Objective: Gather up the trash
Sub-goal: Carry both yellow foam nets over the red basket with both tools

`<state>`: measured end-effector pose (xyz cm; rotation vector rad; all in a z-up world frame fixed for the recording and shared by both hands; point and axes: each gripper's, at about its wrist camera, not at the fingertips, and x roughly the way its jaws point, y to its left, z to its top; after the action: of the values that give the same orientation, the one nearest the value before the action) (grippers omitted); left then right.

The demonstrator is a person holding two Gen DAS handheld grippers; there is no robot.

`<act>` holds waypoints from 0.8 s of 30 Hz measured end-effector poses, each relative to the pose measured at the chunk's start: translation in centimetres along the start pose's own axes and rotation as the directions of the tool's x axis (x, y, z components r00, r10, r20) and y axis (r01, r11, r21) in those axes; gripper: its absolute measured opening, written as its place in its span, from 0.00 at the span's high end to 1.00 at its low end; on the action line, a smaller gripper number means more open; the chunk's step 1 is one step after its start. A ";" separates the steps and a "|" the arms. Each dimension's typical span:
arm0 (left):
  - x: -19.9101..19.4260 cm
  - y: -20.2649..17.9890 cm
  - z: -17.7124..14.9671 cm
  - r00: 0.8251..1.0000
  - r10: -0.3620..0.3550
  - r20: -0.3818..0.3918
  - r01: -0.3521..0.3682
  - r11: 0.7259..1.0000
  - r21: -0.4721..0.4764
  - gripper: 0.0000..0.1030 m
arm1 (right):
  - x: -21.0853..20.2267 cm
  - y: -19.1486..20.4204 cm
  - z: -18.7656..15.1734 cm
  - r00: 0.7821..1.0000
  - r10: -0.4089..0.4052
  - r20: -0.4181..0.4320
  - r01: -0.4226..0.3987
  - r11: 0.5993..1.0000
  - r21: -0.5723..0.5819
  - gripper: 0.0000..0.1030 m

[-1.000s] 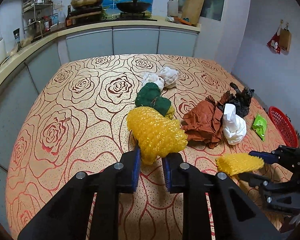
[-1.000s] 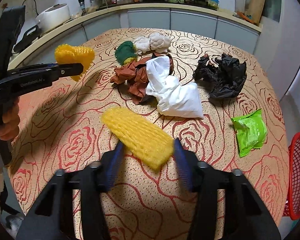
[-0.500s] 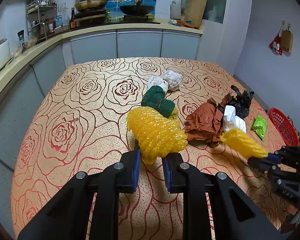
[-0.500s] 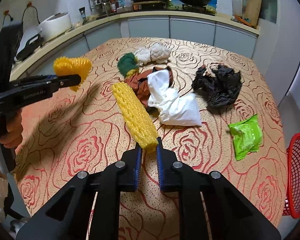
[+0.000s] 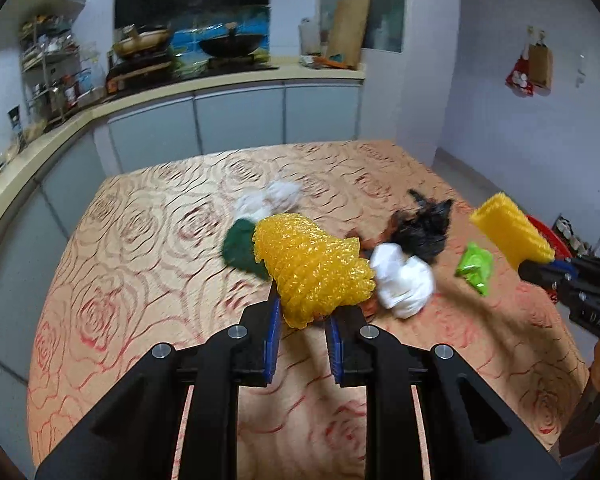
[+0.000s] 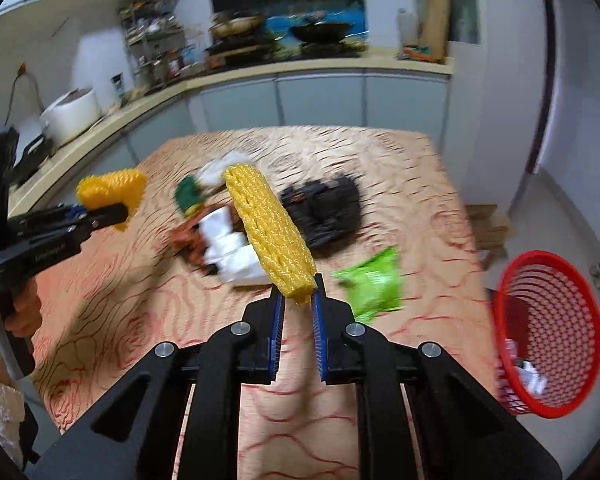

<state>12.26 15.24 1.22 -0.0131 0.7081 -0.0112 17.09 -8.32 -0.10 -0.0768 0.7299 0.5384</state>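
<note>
i'm clamping my left gripper (image 5: 302, 322) on the yellow bubble wrap wad (image 5: 314, 264), held up off the table (image 5: 132, 280), and my right gripper (image 6: 299, 308) is pinching the bottom end of the yellow foam net sleeve (image 6: 270, 232), which is sticking up above the cloth. the red basket (image 6: 548, 332) is sitting off the table's right edge, and i'm seeing a few pale scraps lying in its bottom, so some collecting looks done already. plenty is still waiting on the table: the white bag (image 6: 230, 250), the black bag (image 6: 324, 210), the green packet (image 6: 370, 282), the brown wrapper (image 6: 186, 240) peeking out beside the white one, a dark green bundle (image 5: 240, 246) and 1 or 2 white crumpled wads (image 5: 268, 200) farther back. i'm judging this early, with 2 pieces in hand and neither in the basket yet. everything is smearing with blur, so i can't make out how the brown wrapper is lying under the white bag, nor what the scraps in the basket are; the basket's near wall is cutting off part of its contents.
</note>
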 end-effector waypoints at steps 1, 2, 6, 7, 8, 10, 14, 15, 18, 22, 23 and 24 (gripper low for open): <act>0.1 -0.6 0.3 1.000 -0.009 0.003 0.009 1.000 0.011 0.82 | -0.5 -0.9 0.1 1.000 -0.018 0.011 0.018 1.000 0.013 0.87; 0.1 -1.1 0.5 1.000 -0.015 0.006 0.015 1.000 0.019 0.82 | -1.0 -1.6 0.1 0.999 -0.034 0.020 0.033 0.999 0.025 0.86; 0.4 -4.0 2.0 0.998 -0.064 0.022 0.062 0.995 0.073 0.82 | -2.5 -4.2 0.1 0.995 -0.090 0.051 0.087 0.994 0.073 0.86; 0.5 -4.6 2.4 0.997 -0.075 0.024 0.073 0.994 0.085 0.82 | -3.1 -5.3 0.1 0.992 -0.112 0.061 0.106 0.990 0.093 0.86; 0.6 -5.3 2.7 0.996 -0.088 0.027 0.085 0.992 0.097 0.82 | -3.4 -6.0 0.0 0.989 -0.129 0.067 0.121 0.987 0.107 0.86; 1.1 -7.3 3.7 0.992 -0.122 0.031 0.117 0.985 0.130 0.82 | -4.2 -7.5 -0.1 0.984 -0.163 0.078 0.151 0.979 0.138 0.87; 1.7 -11.2 5.3 0.983 -0.182 0.033 0.173 0.968 0.181 0.82 | -5.7 -10.3 -0.7 0.968 -0.235 0.084 0.216 0.957 0.195 0.86; 1.9 -12.3 5.8 0.979 -0.201 0.032 0.191 0.962 0.194 0.82 | -6.2 -11.2 -0.9 0.964 -0.253 0.083 0.230 0.950 0.213 0.86; 2.4 -15.5 7.0 0.965 -0.260 0.029 0.247 0.940 0.234 0.82 | -7.1 -13.0 -1.4 0.953 -0.291 0.081 0.263 0.933 0.247 0.86; 3.1 -19.4 8.5 0.941 -0.339 0.011 0.323 0.907 0.268 0.82 | -8.0 -15.5 -1.9 0.934 -0.352 0.066 0.319 0.902 0.292 0.86; 3.4 -20.6 8.9 0.933 -0.359 0.003 0.344 0.897 0.279 0.82 | -8.1 -16.0 -2.1 0.929 -0.365 0.060 0.332 0.894 0.301 0.86; 3.6 -21.4 9.0 0.929 -0.369 -0.002 0.354 0.890 0.286 0.82 | -8.3 -16.4 -2.3 0.926 -0.373 0.057 0.339 0.889 0.307 0.86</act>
<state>20.73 -6.15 6.10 0.1288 0.6376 -0.4704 18.69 -26.68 1.65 0.0950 0.6567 0.0766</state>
